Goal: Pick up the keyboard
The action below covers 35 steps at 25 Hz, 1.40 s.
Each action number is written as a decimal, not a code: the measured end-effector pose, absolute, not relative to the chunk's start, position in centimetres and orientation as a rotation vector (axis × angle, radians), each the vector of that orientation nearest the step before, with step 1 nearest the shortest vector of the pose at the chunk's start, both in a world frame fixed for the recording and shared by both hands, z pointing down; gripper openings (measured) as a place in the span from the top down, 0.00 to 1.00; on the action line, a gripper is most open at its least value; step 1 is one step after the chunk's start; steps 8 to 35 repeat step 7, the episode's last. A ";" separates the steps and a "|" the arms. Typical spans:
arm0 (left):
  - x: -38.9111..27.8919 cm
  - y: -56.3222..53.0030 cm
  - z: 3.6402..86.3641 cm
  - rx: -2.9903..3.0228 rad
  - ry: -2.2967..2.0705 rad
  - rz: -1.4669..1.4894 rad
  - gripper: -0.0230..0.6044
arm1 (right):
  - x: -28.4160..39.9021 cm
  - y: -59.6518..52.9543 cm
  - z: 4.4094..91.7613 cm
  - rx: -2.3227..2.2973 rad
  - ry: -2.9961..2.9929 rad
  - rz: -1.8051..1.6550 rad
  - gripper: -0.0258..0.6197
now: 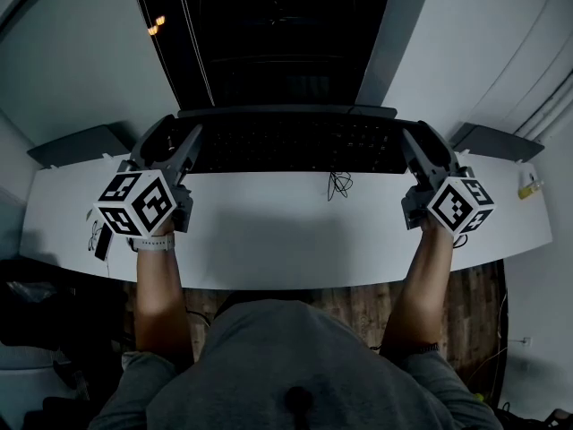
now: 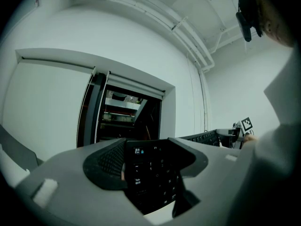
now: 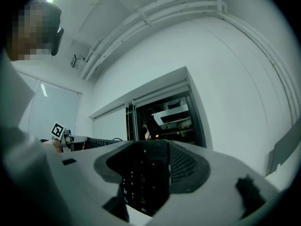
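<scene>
Left tongs [image 1: 183,148] clamped on 9 o'clock end of keyboard [image 1: 295,145]; right tongs [image 1: 414,148] clamped on 3 o'clock end. Grasp judged complete. Clearance from tabletop [image 1: 269,236] not discernible; lift likely remains.

white desk [image 1: 269,240] | grey walls [image 1: 81,70] | dark window [image 1: 277,34] | wood floor [image 1: 474,294]

Office-like workroom: a long white desk [image 1: 269,240] with a black computer keyboard [image 1: 295,146] at its far edge faces a dark glazed opening [image 1: 277,34] in plain white walls [image 3: 235,55], with white ceiling pipes [image 3: 188,4] overhead.
</scene>
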<state>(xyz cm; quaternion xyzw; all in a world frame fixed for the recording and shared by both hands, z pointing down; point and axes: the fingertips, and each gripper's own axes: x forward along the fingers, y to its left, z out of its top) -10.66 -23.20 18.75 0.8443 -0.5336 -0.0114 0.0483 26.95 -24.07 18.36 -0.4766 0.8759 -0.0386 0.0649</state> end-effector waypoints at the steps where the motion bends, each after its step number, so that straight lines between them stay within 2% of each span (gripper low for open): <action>1: -10.6 -23.2 18.8 2.573 -1.626 -0.033 0.55 | 27.0 -24.1 18.4 -1.439 2.643 -0.119 0.61; 35: -10.6 -23.3 18.6 2.572 -1.627 -0.029 0.54 | 27.0 -24.1 18.4 -1.437 2.644 -0.124 0.61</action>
